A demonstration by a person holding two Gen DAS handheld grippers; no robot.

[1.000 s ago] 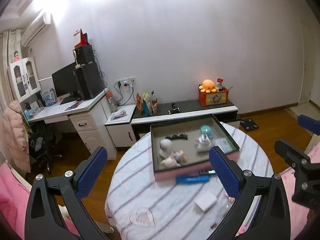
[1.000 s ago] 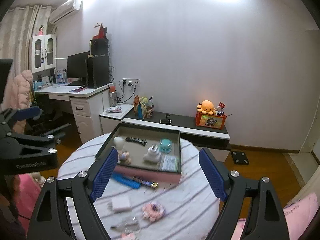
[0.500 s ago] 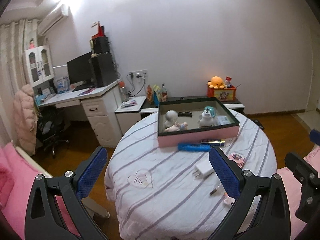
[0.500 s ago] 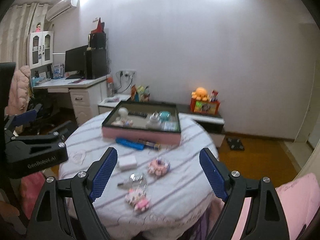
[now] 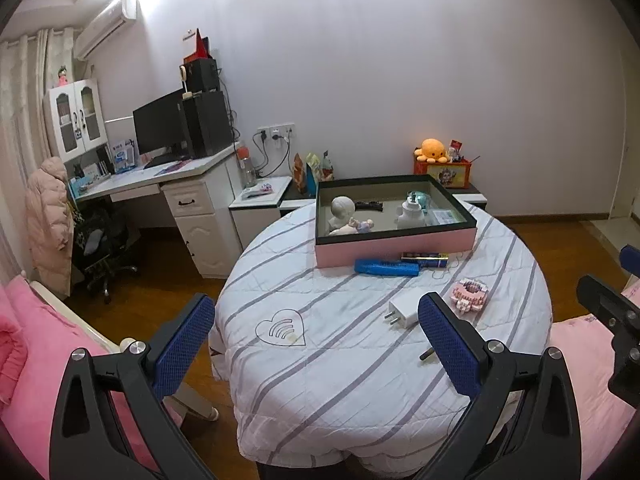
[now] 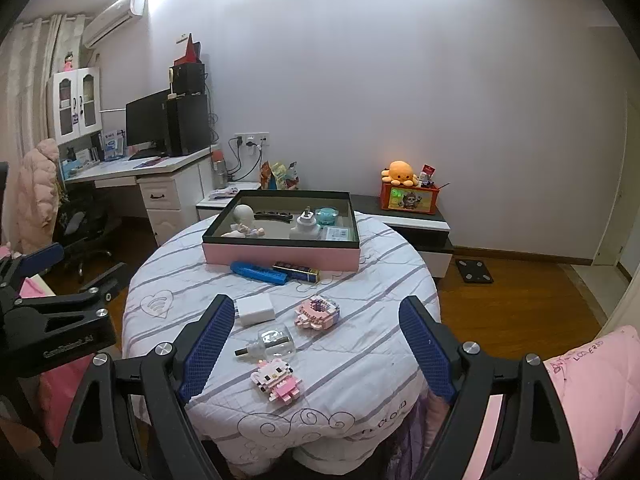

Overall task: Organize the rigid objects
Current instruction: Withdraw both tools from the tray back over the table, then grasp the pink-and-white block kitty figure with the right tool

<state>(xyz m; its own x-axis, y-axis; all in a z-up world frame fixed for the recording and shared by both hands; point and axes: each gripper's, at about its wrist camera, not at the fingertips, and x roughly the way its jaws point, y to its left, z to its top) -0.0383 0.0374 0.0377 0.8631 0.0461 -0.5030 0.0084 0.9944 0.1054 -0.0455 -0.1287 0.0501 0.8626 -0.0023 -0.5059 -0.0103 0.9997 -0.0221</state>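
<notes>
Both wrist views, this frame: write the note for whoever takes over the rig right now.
Left tool and right tool: open, empty, above the table's near edge.
Done: doll, plug and teal item in the pink box.
Left on the cloth: blue case, dark tube, white charger, pink block ring, glass bulb, pink block cat.

Left wrist view: the left gripper's right finger [image 5: 448, 344] hid the lower right corner of the white charger [image 5: 402, 307] and most of the small glass bottle [image 5: 426, 353]; only its dark tip showed. The right gripper [image 5: 616, 312] was cut off by the right edge.

Right wrist view: the near wall of the pink box [image 6: 280, 254] hid the bases of the items inside. Print on the card [image 6: 340, 234] in the box was too small to read.
</notes>
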